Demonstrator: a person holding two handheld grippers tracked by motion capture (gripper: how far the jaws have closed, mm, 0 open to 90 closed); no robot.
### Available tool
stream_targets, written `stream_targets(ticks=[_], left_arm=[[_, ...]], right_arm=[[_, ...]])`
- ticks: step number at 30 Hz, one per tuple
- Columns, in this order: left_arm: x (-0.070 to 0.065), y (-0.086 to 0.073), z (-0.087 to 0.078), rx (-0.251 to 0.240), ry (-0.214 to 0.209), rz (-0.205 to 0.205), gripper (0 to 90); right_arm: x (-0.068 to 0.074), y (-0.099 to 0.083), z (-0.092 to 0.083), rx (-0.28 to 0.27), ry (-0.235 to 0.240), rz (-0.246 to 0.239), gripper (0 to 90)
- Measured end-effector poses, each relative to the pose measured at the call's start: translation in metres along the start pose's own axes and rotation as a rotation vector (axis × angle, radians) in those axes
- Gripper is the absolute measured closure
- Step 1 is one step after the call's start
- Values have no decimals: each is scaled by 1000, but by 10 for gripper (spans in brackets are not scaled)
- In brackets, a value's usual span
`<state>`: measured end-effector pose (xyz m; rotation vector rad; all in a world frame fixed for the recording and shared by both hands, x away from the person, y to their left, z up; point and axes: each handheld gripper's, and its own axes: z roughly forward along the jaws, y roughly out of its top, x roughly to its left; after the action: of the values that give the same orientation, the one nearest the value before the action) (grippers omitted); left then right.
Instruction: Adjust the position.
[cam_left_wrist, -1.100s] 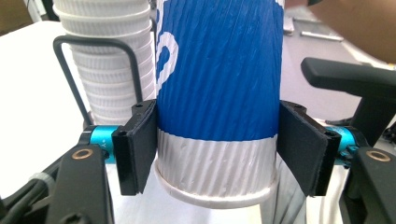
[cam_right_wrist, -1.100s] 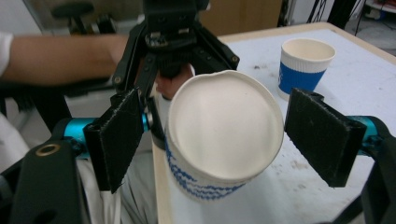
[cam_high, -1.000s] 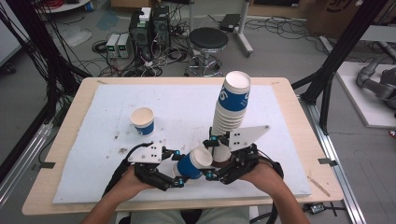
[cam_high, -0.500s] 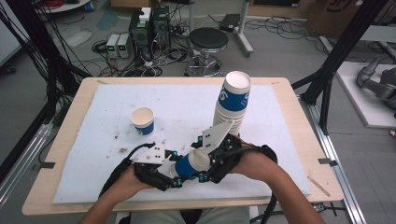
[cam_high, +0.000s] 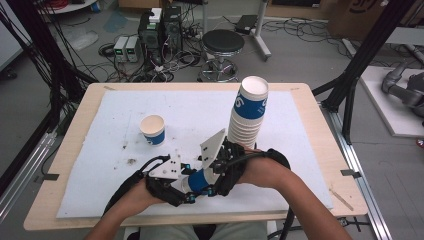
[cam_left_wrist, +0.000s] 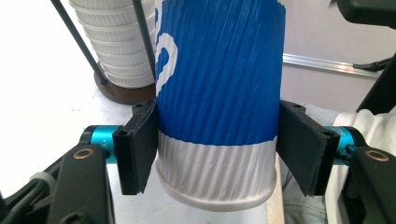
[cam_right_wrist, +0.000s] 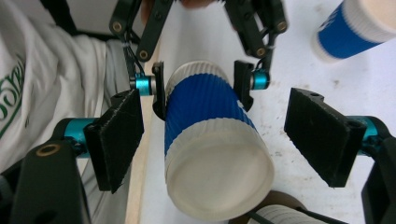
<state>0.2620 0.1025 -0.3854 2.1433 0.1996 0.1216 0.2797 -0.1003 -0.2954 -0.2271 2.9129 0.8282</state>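
The left tool (cam_left_wrist: 215, 154) is gripping a blue-and-white ribbed paper cup (cam_left_wrist: 217, 93) between its pads, lying sideways. The right tool (cam_right_wrist: 224, 140) is standing spread around its closed base, not touching. Light and crushable, the cup is probably needing gentle pressure near the stiffer base.

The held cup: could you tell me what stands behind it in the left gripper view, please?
Behind the held cup stands the cup stack on a brown base; the cup covers the stack's right side.
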Motion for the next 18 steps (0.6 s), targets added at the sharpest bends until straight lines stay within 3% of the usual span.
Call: stream_targets(ticks=[7,10,18], left_arm=[[-2,2,1,24,-1,15,330],[-2,2,2,38,2,16,329],[-4,2,5,53,-10,21,330]], right_arm=[[0,4,17,115,32,-21,209],[0,4,22,164,36,-38,259],[3,8,34,244,47,-59,316]])
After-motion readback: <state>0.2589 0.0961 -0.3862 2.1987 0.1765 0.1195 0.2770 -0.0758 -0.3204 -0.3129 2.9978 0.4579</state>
